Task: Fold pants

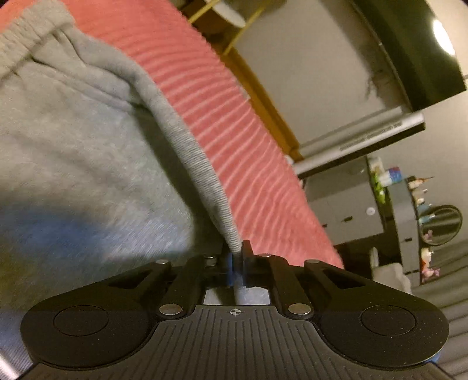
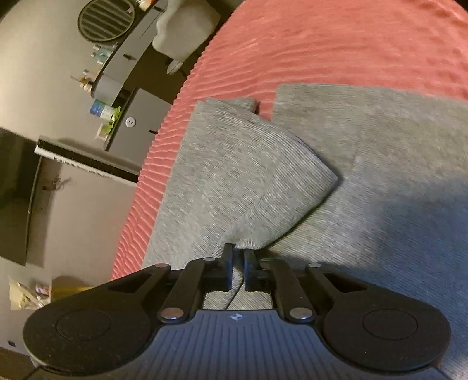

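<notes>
Grey sweatpants (image 1: 73, 140) lie on a red ribbed bedspread (image 1: 234, 122). Their elastic waistband (image 1: 26, 32) shows at the upper left of the left wrist view. My left gripper (image 1: 238, 257) is shut on a raised side edge of the pants, which runs up from the jaws as a taut ridge. In the right wrist view the pants (image 2: 380, 163) spread to the right, and a leg end (image 2: 228, 152) is folded over toward the middle. My right gripper (image 2: 238, 257) is shut on the fabric at the corner of that folded part.
The red bedspread (image 2: 336, 43) covers the bed, whose edge runs beside grey walls. A dark shelf unit with small bottles (image 2: 108, 87), a round vent (image 2: 106, 19), a television (image 1: 409, 58), a round mirror (image 1: 441, 225) and a wooden frame (image 1: 257, 87) stand beyond the bed.
</notes>
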{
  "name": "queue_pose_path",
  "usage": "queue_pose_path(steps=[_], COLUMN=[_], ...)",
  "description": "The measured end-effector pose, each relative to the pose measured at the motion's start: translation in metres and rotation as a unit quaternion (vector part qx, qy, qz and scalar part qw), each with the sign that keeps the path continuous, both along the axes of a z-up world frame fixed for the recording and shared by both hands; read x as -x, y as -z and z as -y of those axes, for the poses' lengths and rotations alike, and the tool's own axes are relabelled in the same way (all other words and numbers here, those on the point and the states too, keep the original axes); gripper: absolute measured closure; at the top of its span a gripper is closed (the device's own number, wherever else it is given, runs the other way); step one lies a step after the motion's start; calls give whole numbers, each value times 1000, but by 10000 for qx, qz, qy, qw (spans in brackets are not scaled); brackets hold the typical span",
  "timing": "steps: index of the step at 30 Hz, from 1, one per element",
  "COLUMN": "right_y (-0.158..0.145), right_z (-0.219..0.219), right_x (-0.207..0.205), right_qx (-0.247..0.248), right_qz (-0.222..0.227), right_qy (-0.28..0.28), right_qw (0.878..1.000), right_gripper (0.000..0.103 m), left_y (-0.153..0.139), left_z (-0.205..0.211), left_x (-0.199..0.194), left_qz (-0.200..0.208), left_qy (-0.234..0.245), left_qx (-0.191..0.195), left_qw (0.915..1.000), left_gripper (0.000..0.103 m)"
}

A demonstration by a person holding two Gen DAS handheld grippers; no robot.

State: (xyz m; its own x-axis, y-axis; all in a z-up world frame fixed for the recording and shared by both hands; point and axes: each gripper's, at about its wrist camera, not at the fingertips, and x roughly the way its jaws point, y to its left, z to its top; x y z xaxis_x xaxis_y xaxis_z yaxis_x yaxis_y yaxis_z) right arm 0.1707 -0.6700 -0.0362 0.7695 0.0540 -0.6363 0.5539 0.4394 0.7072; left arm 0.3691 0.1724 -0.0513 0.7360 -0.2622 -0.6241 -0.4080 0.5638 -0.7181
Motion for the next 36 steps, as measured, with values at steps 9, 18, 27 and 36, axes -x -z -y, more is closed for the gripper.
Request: queue_pose_path(steps=[9, 18, 27, 36], right_y=[-71, -68, -14, 10], right_z=[18, 49, 21, 14], right_x=[58, 171, 172, 170], right_qx=[241, 402, -352, -695], right_qz=[589, 426, 6, -22], right_qy=[-93, 354, -394, -266], right_qw=[9979, 9977, 9986, 9972], right_gripper=[101, 103, 79, 76], left_y=[-97, -34, -25, -6], left_z=[6, 23, 31, 16], left_x=[153, 299, 311, 330], left_qz=[1191, 182, 202, 83], left_qy=[458, 17, -708, -1034], left_qx=[-183, -88, -844, -601], left_qw=[9917, 9998, 9937, 9928], left_gripper=[96, 96, 43, 36])
